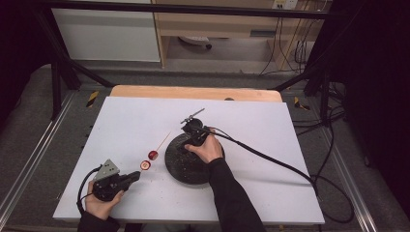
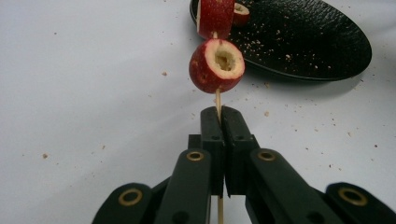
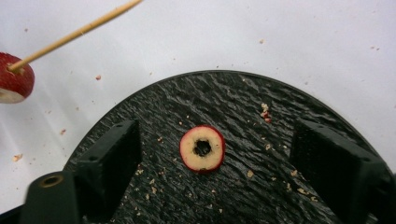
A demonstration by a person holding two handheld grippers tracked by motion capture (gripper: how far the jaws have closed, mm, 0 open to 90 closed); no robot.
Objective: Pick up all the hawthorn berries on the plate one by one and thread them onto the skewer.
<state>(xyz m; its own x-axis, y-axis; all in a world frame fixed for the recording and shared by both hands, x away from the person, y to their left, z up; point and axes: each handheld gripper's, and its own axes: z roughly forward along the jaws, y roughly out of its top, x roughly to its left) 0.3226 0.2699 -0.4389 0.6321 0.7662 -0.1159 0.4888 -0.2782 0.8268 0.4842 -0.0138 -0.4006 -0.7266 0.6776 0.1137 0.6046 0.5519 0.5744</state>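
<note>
- The left gripper [image 2: 218, 116] has its jaws clamped tight on the thin wooden skewer [image 2: 217, 100], low at the near left of the worktop [image 1: 270, 125]. Two cored red fruit pieces [image 2: 216, 65] sit threaded on the skewer, just left of the black plate [image 1: 180, 169].
- The right gripper [image 3: 212, 154] hovers over the plate with its jaws wide apart, holding nothing; a loose fruit ring [image 3: 202, 149] lies flat on the plate between them, untouched.
- Risk: the ring is thin and lies flat on a rough surface, so the closing jaws could ride over it, push it across the plate or crush it.
- Risk: the skewer is gripped only near its end, so pushing another piece onto the tip could bend it, snap it or swivel it in the jaws.
- Risk: the threaded pieces could slide along the stick if it tips.
- Hard to tell: in the high view the right hand [image 1: 209, 147] covers its own jaws and the ring.
- The farther threaded piece is cut off at the top of the left gripper view.
- How close the right jaw tips are to the plate cannot be judged.
</note>
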